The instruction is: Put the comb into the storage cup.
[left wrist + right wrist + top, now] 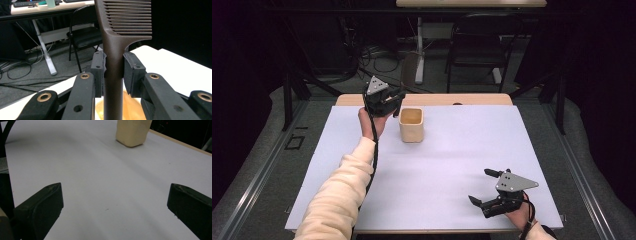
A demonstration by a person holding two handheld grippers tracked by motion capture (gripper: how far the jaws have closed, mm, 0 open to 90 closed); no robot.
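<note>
- A brown comb [113,62] is pinched by its handle in the left gripper [113,72], above the beige cup [411,124].
- The right gripper [486,186] is held spread over the counter [452,165].
- The cup could be tipped if the handle catches its rim.

A white sheet [447,165] covers most of the desk [427,99], whose pale wooden edge shows along the far side. Behind the desk, a black folding chair [476,45] stands on the grey floor [272,165], near the white leg [419,50] of another table [471,3] whose light top runs along the upper edge of the high view. Dark cables [367,57] lie tangled on the floor left of that leg. A small black square outline [294,143] is marked on the floor left of the desk. Black curtains [597,75] close off the right side. On the far table, seen from the left gripper view, sit a keyboard [25,3] and a green bottle [50,3].
</note>
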